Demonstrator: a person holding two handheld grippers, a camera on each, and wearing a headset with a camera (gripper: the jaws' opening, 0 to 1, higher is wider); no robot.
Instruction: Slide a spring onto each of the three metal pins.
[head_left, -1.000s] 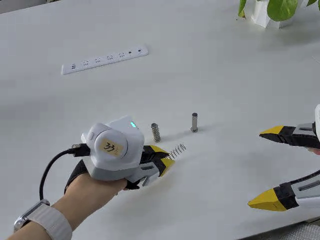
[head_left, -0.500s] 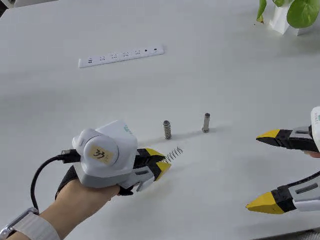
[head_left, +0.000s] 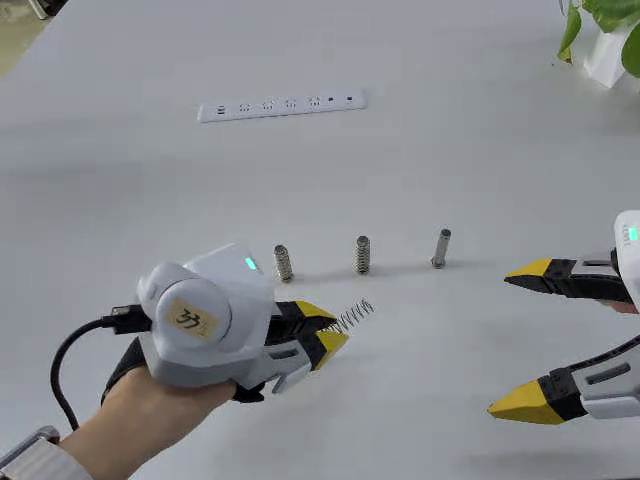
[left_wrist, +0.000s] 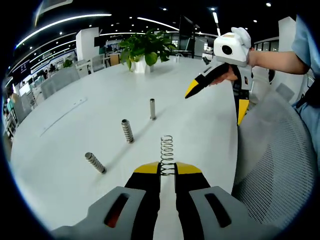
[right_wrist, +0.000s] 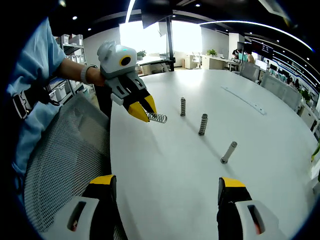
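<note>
Left gripper (head_left: 332, 332): jaws drawn nearly together, the yellow tips pinching one end of a loose spring (head_left: 355, 315) low over the white table (head_left: 450, 150).
Held spring: clamped at its near end and jutting straight ahead of the jaws. Its free end aims toward the row of pins but stays apart from them.
Right gripper (head_left: 505, 340): jaws spread wide with nothing between them, hovering at the table's right side, well apart from the pins.
Pin row: three metal pins stand upright in a line near the middle of the table.
Left pin (head_left: 284, 263): already wrapped in a coil, the closest of the three to the left gripper.
Middle pin (head_left: 363, 255): also wrapped in a coil, just beyond the held spring's free end.
Bare pin (head_left: 441, 248): uncovered, at the end of the row nearest the right gripper.
Backdrop: a white power strip (head_left: 282, 105) lies flat on the far side of the table, and a potted plant (head_left: 600, 30) sits at the far right corner.
</note>
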